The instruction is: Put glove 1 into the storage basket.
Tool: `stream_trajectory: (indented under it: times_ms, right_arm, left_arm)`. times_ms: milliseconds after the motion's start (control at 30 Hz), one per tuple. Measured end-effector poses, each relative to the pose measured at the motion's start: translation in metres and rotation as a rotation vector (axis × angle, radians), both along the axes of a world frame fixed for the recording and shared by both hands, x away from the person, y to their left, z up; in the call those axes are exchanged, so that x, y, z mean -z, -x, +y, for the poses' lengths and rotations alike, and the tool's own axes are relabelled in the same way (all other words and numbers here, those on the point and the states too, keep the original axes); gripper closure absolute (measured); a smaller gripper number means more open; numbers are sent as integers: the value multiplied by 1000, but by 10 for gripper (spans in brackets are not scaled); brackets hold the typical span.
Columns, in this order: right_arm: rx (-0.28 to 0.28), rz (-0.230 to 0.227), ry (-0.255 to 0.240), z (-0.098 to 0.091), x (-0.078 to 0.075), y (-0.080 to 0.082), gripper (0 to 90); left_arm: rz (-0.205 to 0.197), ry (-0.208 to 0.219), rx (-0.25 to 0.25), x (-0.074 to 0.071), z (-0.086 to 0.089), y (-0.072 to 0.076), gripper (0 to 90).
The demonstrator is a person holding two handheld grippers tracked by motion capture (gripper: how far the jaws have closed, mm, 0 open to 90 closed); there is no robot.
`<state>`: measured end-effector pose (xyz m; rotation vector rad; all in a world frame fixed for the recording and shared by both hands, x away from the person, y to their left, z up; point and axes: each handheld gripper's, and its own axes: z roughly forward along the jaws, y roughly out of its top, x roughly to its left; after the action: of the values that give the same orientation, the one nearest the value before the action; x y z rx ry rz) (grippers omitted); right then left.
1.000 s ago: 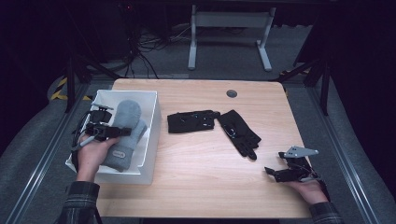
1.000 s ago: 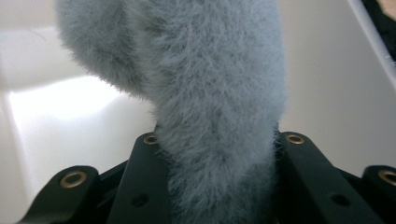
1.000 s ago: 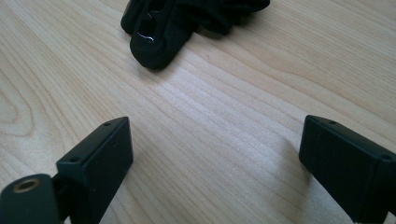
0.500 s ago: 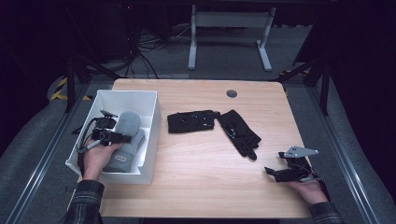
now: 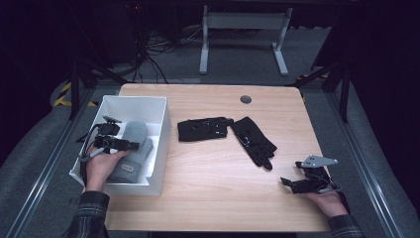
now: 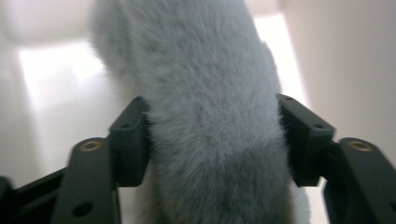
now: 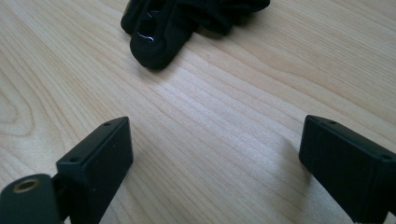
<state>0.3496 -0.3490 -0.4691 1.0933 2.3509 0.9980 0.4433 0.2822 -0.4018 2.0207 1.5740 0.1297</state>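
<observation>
Lowering a grey fleece glove (image 5: pixel 130 151) into the white box (image 5: pixel 161 129) at the table's left edge looks like the work in hand, and the glove now lies on the box floor with a second grey glove seemingly under or beside it. The left gripper (image 5: pixel 132 146) sits over it, and its jaws have just been opening; in the left gripper view the fuzzy fabric (image 6: pixel 210 116) lies between the two black jaws, whose pads seem to brush the pile rather than squeeze it. The main risk, as I judge it, is that the long fibres cling to the pads, so a quick lift would drag the glove back up or tip it over the box wall; spreading the jaws further before rising should prevent that. A sideways pull could also nudge the light box across the table (image 5: pixel 213 198). The right gripper (image 5: pixel 289 182) rests near the table's right front, jaws spread wide with nothing between them, pointing at the two black gloves (image 5: pixel 253 141) in the middle; reaching for them carelessly could pinch both at once where they touch.
</observation>
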Motion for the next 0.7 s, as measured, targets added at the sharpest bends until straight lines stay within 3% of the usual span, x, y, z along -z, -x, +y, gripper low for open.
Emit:
stream_trajectory:
  times_ms: [67,267,700]
  right_arm:
    - [0,0,0,0,0,0,103]
    - [0,0,0,0,0,0,103]
    - [1,0,0,0,0,0,102]
  left_arm:
    - [-29,7,-11,-9,0,1,281]
    - [-105,-24,9,-37,-8,7,202]
    - [-200,25,165,-83,-45,23,148]
